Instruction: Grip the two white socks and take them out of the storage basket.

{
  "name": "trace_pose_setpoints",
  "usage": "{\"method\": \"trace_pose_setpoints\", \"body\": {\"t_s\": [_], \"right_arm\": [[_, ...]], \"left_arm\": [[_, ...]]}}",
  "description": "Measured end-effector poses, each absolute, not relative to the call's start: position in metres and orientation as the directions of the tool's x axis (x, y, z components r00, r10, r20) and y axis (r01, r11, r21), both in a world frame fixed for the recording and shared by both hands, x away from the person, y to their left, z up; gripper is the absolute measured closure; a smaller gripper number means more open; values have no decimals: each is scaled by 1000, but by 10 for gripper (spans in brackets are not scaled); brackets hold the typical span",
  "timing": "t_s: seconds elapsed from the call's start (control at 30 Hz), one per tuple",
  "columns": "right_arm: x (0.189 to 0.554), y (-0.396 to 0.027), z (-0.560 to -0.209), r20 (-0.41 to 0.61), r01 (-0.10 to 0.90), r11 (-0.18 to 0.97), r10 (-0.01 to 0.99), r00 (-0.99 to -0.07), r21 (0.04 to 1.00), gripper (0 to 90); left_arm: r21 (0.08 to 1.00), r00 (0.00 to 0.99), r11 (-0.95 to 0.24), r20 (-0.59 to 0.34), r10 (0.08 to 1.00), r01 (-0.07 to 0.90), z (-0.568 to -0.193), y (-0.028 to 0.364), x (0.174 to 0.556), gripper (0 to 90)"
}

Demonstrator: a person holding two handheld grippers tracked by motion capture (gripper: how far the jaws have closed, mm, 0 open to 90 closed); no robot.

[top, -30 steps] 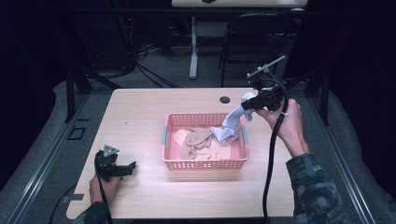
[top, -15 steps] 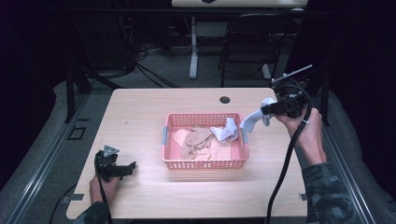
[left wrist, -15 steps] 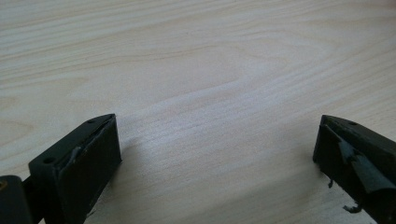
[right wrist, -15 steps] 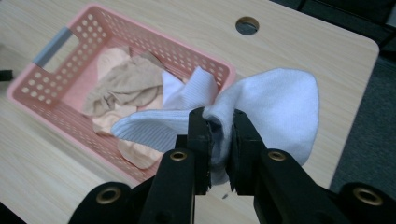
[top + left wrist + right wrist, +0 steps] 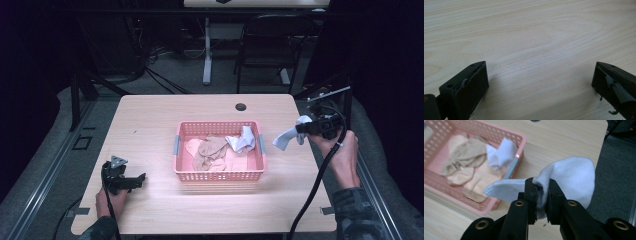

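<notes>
High view: a pink plastic basket point(image 5: 220, 172) sits near the middle of the light wooden table point(image 5: 150, 120), holding beige socks point(image 5: 210, 150) and one white sock point(image 5: 241, 140) draped by its right wall. To the right of the basket, past its rim and above the table's right side, the right gripper point(image 5: 301, 128) is clamped on another white sock point(image 5: 287, 137), which hangs free of the tabletop. In the right gripper view the jaws pinch the sock's folded middle point(image 5: 564, 176), cloth bulging out on both sides, with the basket point(image 5: 499, 202) behind to the left. The left gripper point(image 5: 140, 178) lies at the near left part of the table, well apart from the basket, held by the left hand point(image 5: 111, 199). The left gripper view shows its jaws spread wide over bare wood point(image 5: 536, 45), with nothing between them.
</notes>
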State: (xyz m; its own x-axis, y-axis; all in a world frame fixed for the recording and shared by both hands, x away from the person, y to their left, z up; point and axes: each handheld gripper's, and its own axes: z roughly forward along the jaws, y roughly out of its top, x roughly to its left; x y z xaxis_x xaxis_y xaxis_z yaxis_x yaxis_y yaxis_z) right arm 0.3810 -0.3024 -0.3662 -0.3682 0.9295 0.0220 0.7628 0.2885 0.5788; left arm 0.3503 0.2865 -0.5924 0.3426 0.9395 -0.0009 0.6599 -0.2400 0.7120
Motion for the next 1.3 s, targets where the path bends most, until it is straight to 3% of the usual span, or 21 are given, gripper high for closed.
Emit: {"method": "trace_pose_setpoints", "body": {"t_s": [0.27, 0.53, 0.9, 1.03, 1.07, 1.1, 1.13, 1.23, 1.3], "right_arm": [[384, -322, -424, 71, 811, 214, 952, -299, 545, 806], [398, -321, -468, 70, 863, 230, 954, -291, 450, 802], [403, -332, -497, 149, 884, 175, 953, -262, 434, 772], [406, -332, -500, 154, 887, 160, 956, -248, 434, 632], [407, -331, -500, 152, 887, 158, 957, -245, 433, 575], [406, -330, -498, 151, 882, 163, 956, -252, 442, 445], [406, -330, -498, 151, 882, 163, 956, -252, 442, 445], [402, -330, -490, 121, 861, 181, 956, -268, 474, 290], [400, -330, -484, 140, 855, 172, 952, -272, 490, 250]], "left_arm": [[711, 341, -240, 1, 940, 661, -592, 286, 350, 4], [711, 342, -241, 1, 940, 660, -592, 286, 350, 4], [713, 342, -239, 0, 940, 659, -592, 287, 351, 4], [713, 344, -240, -1, 939, 658, -593, 287, 351, 4], [714, 345, -240, -2, 939, 658, -593, 287, 351, 4], [714, 345, -240, -2, 939, 658, -593, 287, 351, 4], [714, 345, -240, -2, 939, 658, -593, 287, 351, 4], [713, 345, -241, -1, 939, 658, -593, 287, 351, 5], [714, 345, -241, -1, 939, 658, -593, 287, 351, 5]]}}
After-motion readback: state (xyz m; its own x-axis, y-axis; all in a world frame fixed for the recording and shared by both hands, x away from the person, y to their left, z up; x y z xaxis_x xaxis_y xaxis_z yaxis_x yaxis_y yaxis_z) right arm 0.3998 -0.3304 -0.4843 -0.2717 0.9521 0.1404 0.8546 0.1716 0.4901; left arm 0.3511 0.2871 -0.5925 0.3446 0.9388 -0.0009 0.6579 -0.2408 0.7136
